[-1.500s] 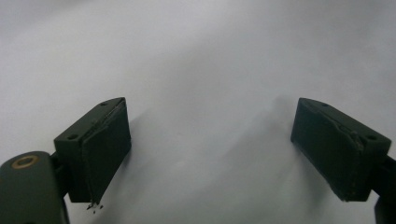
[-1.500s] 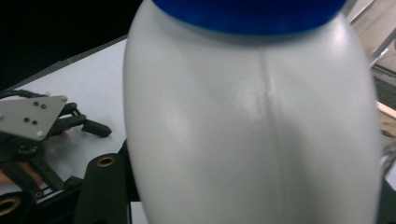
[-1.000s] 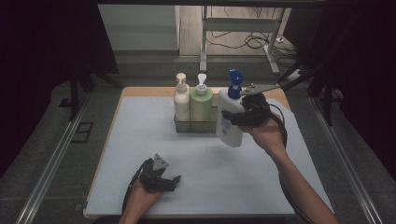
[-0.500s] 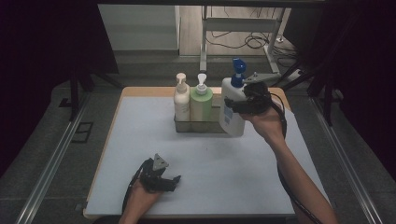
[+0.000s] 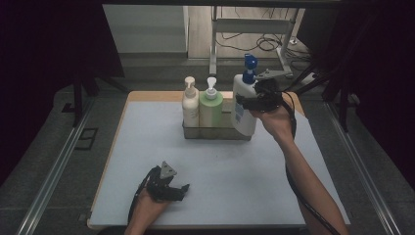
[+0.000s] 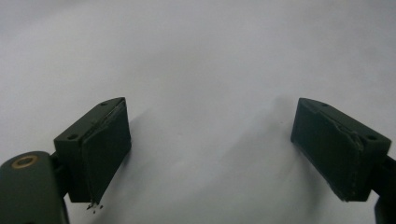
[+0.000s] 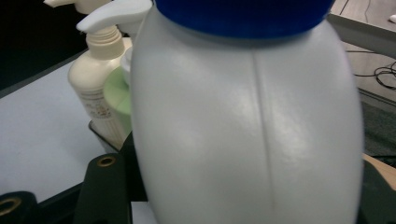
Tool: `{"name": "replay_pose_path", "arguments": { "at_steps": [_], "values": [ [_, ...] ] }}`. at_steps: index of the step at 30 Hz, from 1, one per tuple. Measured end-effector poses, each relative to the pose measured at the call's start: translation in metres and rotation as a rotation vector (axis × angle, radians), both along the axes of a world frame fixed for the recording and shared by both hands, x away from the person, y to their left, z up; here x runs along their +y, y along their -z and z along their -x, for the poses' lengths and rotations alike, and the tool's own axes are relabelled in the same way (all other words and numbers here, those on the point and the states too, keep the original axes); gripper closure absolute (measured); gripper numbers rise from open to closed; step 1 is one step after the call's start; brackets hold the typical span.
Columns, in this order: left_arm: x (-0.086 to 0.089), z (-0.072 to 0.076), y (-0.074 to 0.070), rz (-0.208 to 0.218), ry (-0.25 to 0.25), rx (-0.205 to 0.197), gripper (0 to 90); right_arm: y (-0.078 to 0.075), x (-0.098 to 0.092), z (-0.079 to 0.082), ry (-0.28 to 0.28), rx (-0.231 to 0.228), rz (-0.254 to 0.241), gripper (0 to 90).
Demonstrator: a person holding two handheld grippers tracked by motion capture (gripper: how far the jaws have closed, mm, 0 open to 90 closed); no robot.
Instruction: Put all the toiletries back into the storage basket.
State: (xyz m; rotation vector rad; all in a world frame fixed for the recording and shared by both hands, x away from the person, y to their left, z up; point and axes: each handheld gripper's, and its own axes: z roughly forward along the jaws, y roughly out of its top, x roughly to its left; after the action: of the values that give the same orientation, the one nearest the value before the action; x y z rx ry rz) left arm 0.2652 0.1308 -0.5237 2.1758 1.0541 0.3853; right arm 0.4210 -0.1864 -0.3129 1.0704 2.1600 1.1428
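Where the right gripper (image 5: 249, 102) closes on it, the white bottle (image 5: 243, 105) is pinched about its upper body, the jaws roughly half shut against its sides. It is a plump, oval bottle of milky plastic with a faint seam running down its middle, as the right gripper view shows, and it carries a blue pump top (image 5: 249, 64) above a blue collar. A pale label with blue print sits on its front. It is held upright at the right end of the metal rack (image 5: 215, 131), its base low by the rack's corner; whether it rests inside I cannot tell. Just beside it stands a green bottle (image 5: 211, 106) with a white pump, and next to that a cream bottle (image 5: 190, 103), both upright in the rack near the far edge of the grey mat (image 5: 254, 181). Down at the near edge, well apart from all this, the left gripper (image 5: 182, 190) lies on the mat, jaws spread wide and holding nothing.
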Motion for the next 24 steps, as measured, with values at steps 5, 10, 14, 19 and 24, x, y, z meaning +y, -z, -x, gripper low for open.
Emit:
{"name": "replay_pose_path", "arguments": {
  "at_steps": [5, 10, 14, 19, 24],
  "values": [
    [0.0, 0.0, 0.0, 0.0, 0.0, 0.0, 12.0, 0.002, 0.003, -0.009, 0.018, -0.003, -0.003, 40.1],
    [0.0, 0.0, 0.0, 0.0, 0.0, 0.0, 12.0, 0.004, 0.006, -0.019, 0.032, -0.004, -0.003, 40.1],
    [0.0, 0.0, 0.0, 0.0, 0.0, -0.001, 12.0, 0.007, 0.009, -0.027, 0.041, -0.008, -0.003, 40.1],
    [0.0, 0.0, 0.0, 0.002, -0.001, -0.001, 12.0, 0.012, 0.012, -0.036, 0.054, -0.011, -0.001, 40.2],
    [0.0, 0.0, 0.0, 0.002, 0.0, -0.001, 12.0, 0.015, 0.016, -0.044, 0.063, -0.011, 0.002, 40.2]
  ]
}}
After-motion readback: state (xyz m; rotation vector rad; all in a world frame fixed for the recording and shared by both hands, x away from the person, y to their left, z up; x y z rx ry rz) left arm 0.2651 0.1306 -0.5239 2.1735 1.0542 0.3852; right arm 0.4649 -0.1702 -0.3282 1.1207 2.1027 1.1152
